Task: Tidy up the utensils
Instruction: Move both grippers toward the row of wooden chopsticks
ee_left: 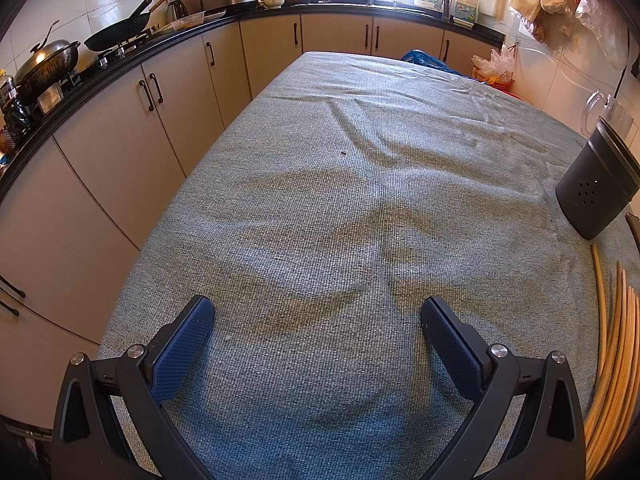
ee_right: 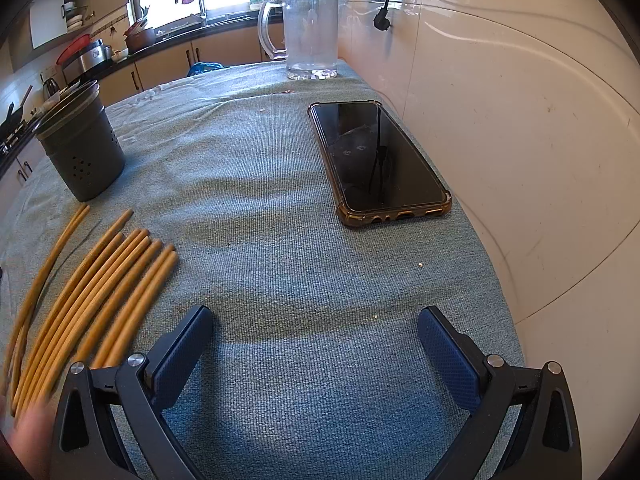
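Several wooden chopsticks (ee_right: 96,292) lie side by side on the grey-blue tablecloth, left of my right gripper (ee_right: 316,336); they also show at the right edge of the left wrist view (ee_left: 616,344). A dark grey perforated utensil holder (ee_right: 82,148) stands upright beyond them; it also shows in the left wrist view (ee_left: 596,184). My left gripper (ee_left: 318,328) is open and empty over bare cloth, left of the chopsticks. My right gripper is open and empty over bare cloth.
A phone in a brown case (ee_right: 376,156) lies near the wall on the right. A clear glass pitcher (ee_right: 310,32) stands at the far table end. Kitchen cabinets (ee_left: 140,120) and a counter with woks (ee_left: 48,64) run along the left.
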`<state>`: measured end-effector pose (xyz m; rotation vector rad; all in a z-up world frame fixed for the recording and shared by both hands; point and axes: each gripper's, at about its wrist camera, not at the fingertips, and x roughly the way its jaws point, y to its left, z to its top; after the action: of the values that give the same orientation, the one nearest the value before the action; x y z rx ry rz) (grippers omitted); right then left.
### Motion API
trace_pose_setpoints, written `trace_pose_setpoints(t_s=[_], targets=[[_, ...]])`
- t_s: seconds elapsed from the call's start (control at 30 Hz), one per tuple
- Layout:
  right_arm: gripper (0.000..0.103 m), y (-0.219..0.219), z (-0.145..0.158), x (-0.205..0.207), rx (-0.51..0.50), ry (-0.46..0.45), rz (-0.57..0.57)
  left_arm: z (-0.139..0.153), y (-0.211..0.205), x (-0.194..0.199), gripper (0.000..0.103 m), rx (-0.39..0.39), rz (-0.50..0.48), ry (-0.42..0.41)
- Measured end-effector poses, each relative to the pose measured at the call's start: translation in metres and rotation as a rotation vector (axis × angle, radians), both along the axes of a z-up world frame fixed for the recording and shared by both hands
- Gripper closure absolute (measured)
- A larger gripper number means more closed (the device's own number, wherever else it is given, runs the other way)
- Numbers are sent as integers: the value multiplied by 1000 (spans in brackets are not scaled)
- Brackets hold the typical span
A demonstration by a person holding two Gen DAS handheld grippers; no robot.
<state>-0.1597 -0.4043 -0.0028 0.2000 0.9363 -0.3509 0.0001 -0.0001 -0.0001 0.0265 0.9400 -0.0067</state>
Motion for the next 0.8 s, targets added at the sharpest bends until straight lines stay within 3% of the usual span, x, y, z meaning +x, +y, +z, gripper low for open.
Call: trace_pose_setpoints(t_s=[0.8], targets=[[0,2,-1,-3,0,0,0,0,-1,1,0,1,-2,0]])
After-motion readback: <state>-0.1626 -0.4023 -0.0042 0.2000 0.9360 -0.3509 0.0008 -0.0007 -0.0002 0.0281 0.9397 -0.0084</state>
